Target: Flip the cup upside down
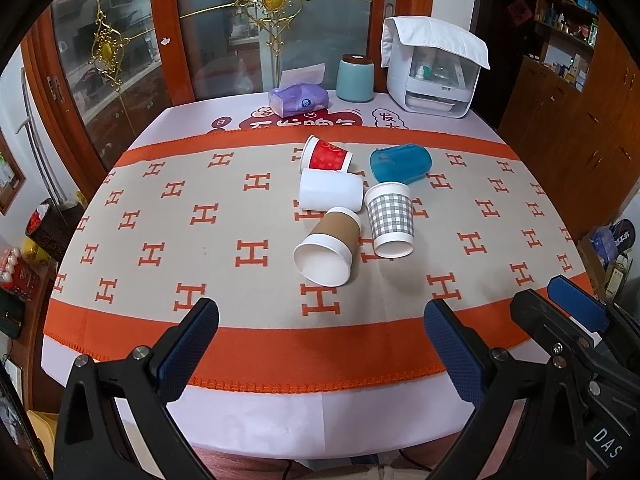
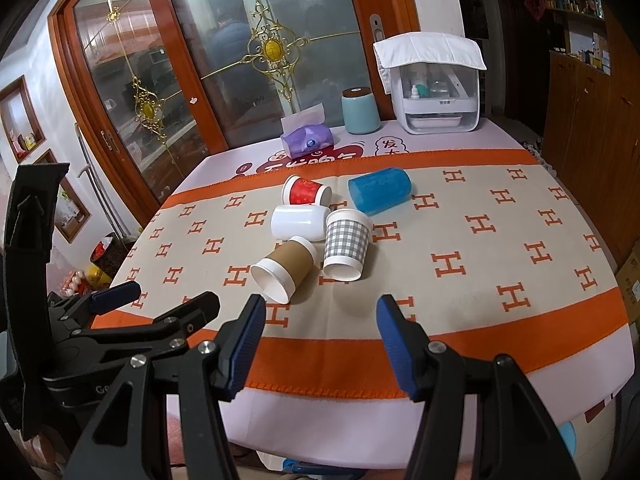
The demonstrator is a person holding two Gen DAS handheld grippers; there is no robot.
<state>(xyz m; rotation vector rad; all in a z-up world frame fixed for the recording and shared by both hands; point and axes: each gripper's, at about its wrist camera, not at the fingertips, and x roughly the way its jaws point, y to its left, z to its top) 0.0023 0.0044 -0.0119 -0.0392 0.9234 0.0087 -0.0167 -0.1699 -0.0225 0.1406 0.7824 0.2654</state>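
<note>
Sideways, brown-sleeved paper cup (image 1: 326, 246), white mouth toward the camera.

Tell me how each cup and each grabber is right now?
brown cup: on its side, mouth toward the camera.
checked cup: on its side, mouth toward the camera.
white cup: on its side.
red cup: on its side.
blue cup: on its side.
left gripper: jaws open, empty.
right gripper: jaws open, empty.
</note>
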